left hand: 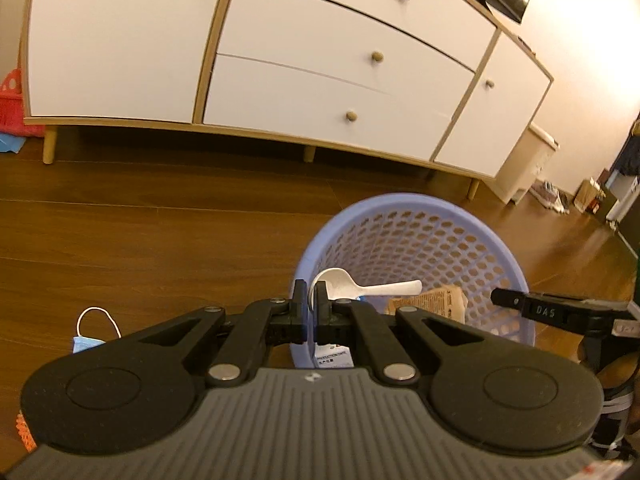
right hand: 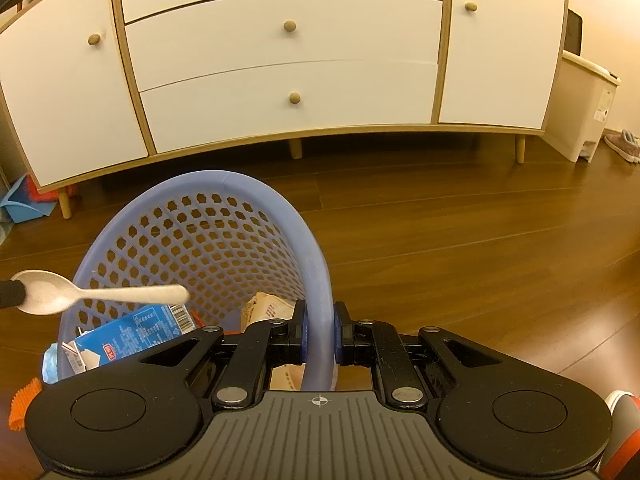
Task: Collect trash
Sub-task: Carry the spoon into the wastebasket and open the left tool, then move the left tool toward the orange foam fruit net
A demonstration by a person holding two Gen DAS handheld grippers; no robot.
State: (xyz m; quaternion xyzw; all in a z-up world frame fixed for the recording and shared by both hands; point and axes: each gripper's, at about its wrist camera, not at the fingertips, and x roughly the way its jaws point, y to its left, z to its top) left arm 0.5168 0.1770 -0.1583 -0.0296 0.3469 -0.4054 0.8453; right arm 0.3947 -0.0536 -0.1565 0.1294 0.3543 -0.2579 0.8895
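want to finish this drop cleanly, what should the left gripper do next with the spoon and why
Probably open the left gripper: it pinches the white spoon by its bowl above the mouth of the purple basket, which the right gripper grips by the rim, so the spoon should fall inside.

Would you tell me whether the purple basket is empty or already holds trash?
It holds trash: a blue carton and a brown wrapper lie inside the purple basket.

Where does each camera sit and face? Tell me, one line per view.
Left wrist: on the left gripper, looking over the basket toward the cabinet; the gripper is shut on the spoon.
Right wrist: on the right gripper, which clamps the basket rim, facing the cabinet.
Shared: basket, spoon, cabinet.
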